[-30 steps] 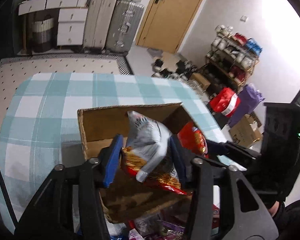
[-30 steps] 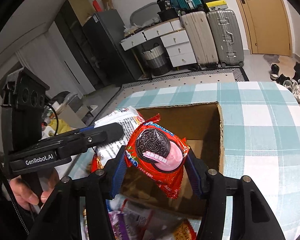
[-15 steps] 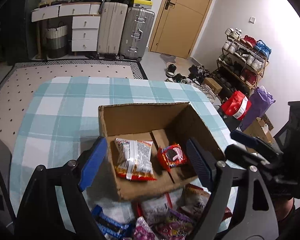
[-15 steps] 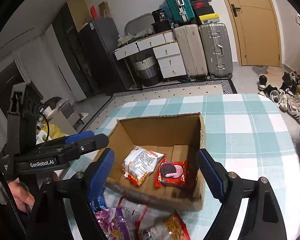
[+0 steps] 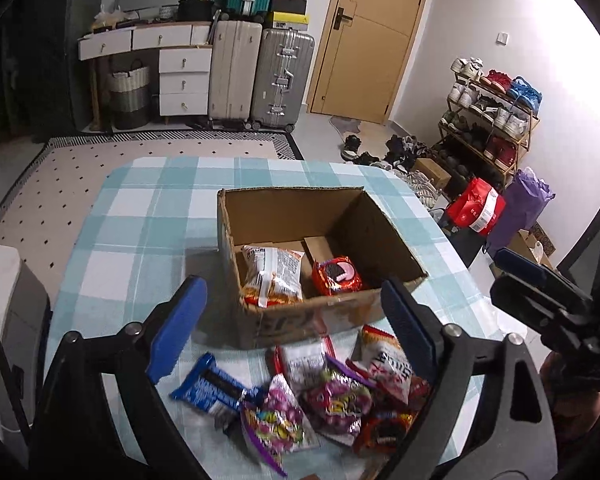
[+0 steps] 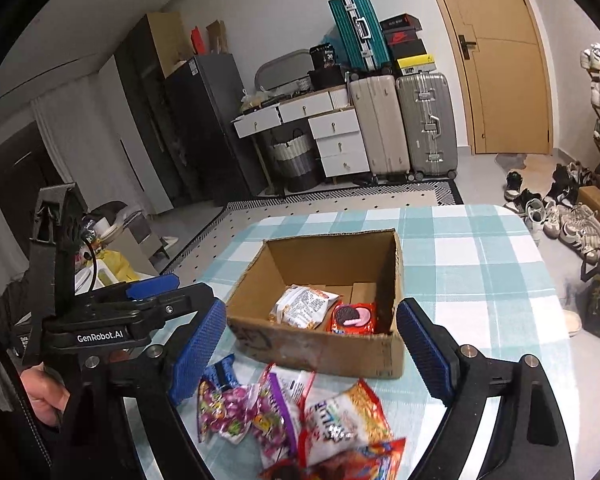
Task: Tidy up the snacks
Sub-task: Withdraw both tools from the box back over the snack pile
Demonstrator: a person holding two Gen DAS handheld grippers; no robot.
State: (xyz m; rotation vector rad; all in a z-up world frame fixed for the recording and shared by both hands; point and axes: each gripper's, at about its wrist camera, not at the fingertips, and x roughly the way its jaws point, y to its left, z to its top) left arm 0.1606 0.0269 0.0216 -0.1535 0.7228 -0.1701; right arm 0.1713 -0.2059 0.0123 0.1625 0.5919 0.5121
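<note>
Now we hover both wide-open, empty hand-held grippers, left (image 5: 294, 326) and right (image 6: 310, 354), over the snack pile (image 6: 300, 420) just below; next, grab one for the box (image 6: 328, 344) ahead

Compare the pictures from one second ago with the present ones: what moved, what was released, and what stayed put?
Both grippers let go. The left gripper dropped the white chip bag and the right gripper the red Oreo pack into the cardboard box. Both then pulled back above the snack pile, jaws open. Box and pile stayed put.
</note>
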